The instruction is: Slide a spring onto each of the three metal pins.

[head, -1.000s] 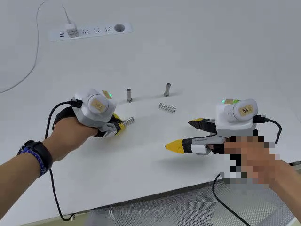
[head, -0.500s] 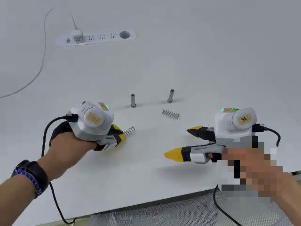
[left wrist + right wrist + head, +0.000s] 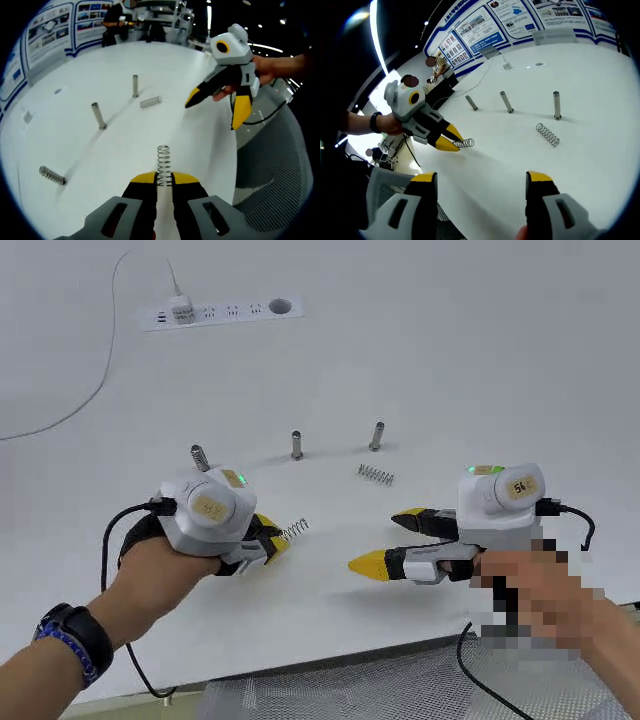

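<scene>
The left gripper (image 3: 268,543) is clenched on one end of a spring (image 3: 296,530). The rest of the coil sticks out past the yellow tips. Whether its free end touches the white worktop (image 3: 480,380) cannot be told. This held spring sits straight toward the person from the middle pin (image 3: 297,444), which stands upright and bare.

To the right of the middle pin stands a second bare pin (image 3: 377,435), also upright. A loose spring (image 3: 376,475) lies flat on the worktop, to the right of the middle pin and a little nearer the person. It is close to the foot of the second pin but apart from it.

To the left of the middle pin is a third pin (image 3: 200,456). It has a coil around it and looks tilted.

The right gripper (image 3: 385,538) hangs to the right of the middle pin and nearer the person, well apart from it. Its jaws are spread wide with nothing between them, and its tips point toward the left gripper.

Far beyond the middle pin a white power strip (image 3: 220,312) lies on the worktop. A plug sits in it, and a cable (image 3: 80,405) runs off to the left.
</scene>
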Action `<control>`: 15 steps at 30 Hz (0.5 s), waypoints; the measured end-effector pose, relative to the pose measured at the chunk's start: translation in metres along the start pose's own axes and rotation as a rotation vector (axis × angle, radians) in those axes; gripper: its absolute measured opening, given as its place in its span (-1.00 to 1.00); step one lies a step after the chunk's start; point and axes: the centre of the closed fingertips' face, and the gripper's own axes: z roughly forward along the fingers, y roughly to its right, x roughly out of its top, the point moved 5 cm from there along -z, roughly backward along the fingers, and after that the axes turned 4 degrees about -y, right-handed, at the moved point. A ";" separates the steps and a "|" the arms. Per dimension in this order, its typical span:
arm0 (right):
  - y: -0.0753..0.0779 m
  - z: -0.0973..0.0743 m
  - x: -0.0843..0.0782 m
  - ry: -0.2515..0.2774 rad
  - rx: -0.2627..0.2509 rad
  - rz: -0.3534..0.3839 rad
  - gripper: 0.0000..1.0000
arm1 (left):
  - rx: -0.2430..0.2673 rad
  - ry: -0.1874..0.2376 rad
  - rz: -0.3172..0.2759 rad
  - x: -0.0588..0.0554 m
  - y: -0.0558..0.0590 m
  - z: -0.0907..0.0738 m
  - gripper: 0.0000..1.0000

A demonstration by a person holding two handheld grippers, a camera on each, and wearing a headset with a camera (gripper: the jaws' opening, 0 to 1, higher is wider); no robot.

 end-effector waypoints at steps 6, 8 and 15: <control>-0.005 0.004 0.000 0.000 0.023 0.005 0.43 | -0.016 0.013 0.020 0.003 0.016 0.000 -0.79; -0.006 0.005 0.001 0.002 0.030 0.006 0.41 | -0.021 0.018 0.025 0.005 0.020 0.001 -0.79; -0.013 0.008 0.005 0.024 0.065 0.032 0.26 | -0.043 0.040 0.043 0.014 0.034 0.001 -0.79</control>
